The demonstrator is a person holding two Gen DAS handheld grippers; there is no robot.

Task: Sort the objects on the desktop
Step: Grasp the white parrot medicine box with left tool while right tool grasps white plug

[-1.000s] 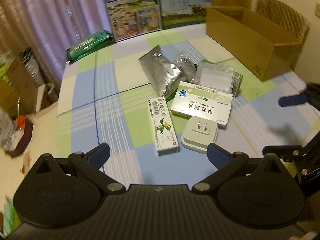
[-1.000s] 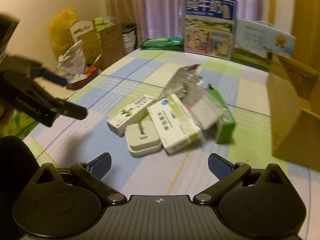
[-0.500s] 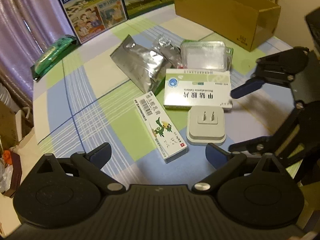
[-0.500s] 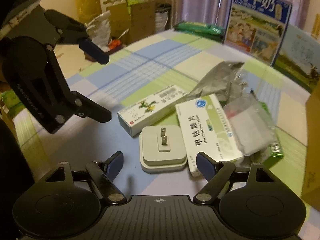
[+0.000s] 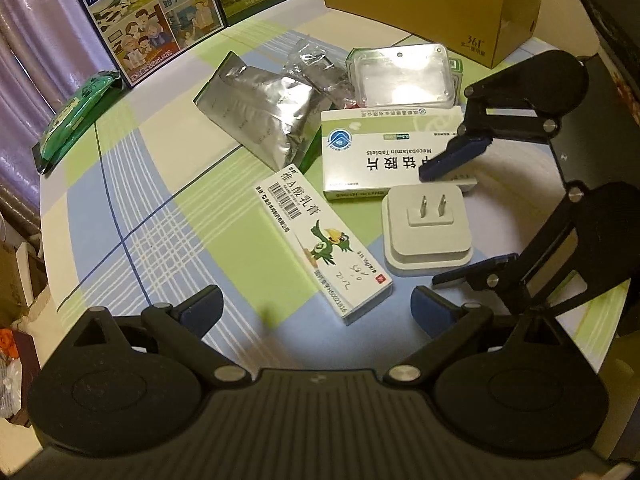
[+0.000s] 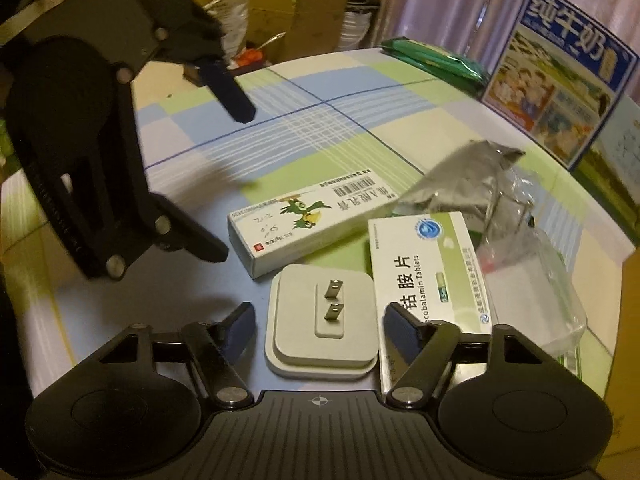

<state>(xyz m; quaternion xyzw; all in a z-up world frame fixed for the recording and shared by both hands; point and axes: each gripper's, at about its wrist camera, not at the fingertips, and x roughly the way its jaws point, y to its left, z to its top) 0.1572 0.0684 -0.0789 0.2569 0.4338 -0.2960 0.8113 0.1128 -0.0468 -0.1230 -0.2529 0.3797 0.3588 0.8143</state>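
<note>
A white plug adapter (image 5: 426,232) (image 6: 324,320) lies prongs up on the checked tablecloth. My right gripper (image 6: 320,326) (image 5: 464,214) is open, with one finger on each side of the adapter and a small gap on both sides. Touching the adapter are a long white ointment box with a green bird (image 5: 324,240) (image 6: 308,224) and a Mecobalamin tablet box (image 5: 380,156) (image 6: 428,272). Behind them lie a silver foil pouch (image 5: 256,112) and a clear plastic case (image 5: 404,74). My left gripper (image 5: 316,312) (image 6: 218,168) hangs open and holds nothing, just short of the ointment box.
An open cardboard box (image 5: 440,0) stands at the back right. Two milk cartons (image 5: 148,20) line the far edge, with a green packet (image 5: 76,120) to their left. Bags and boxes (image 6: 280,12) crowd the floor beyond the table's left side.
Both grippers have come in lower and closer to the pile. The right gripper has moved forward until its fingers straddle the plug adapter, and its opening has narrowed.
</note>
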